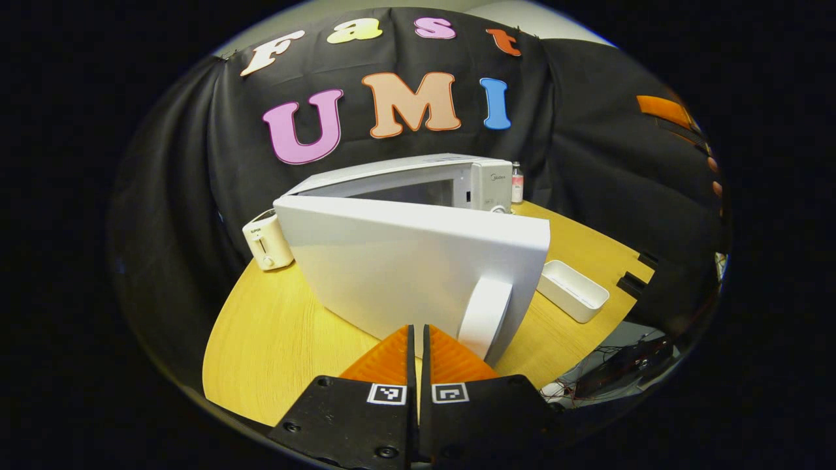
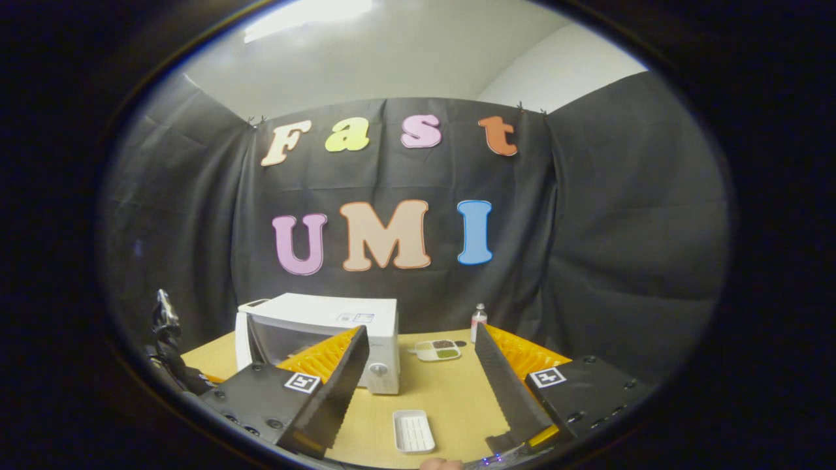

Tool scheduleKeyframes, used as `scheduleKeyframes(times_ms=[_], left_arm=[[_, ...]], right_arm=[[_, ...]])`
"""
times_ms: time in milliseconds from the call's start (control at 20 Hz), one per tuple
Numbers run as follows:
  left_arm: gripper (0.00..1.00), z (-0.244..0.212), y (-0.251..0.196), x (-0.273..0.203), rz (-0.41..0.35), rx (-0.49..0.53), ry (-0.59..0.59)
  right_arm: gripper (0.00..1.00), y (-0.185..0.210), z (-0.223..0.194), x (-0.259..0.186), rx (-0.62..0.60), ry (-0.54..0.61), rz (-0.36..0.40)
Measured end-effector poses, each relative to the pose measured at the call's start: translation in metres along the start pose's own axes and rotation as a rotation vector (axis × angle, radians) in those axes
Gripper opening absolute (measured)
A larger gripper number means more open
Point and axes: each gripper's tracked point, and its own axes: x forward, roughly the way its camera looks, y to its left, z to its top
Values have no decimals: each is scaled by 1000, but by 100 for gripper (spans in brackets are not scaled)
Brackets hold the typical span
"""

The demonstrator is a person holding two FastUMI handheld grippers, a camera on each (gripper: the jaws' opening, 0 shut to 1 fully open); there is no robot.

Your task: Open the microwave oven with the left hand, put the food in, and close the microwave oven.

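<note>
Microwave [image 1: 457,189] door [image 1: 411,267] swung wide — left tool [image 1: 418,346] pinched together, right tool [image 2: 421,385] spread apart.

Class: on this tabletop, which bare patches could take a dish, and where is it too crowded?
Bare wood lies between the microwave, the food tray and the white tray. More lies in front of the toaster, left of the open door. It is crowded near the door's swung edge, beside the white tray.

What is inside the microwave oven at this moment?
The microwave oven looks bare inside through its open front, though the right gripper covers part. The food tray sits outside on the table.
</note>
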Motion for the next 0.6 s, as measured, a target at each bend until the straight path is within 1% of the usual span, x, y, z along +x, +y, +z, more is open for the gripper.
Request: scheduleKeyframes(times_ms=[300, 600], left_arm=[[0, 17, -15, 28, -34, 21, -5], [0, 18, -20, 76, -52, 18, 31]], right_arm=[[92, -7, 4, -8, 1, -1, -10], [92, -15, 3, -14, -2, 1, -25]])
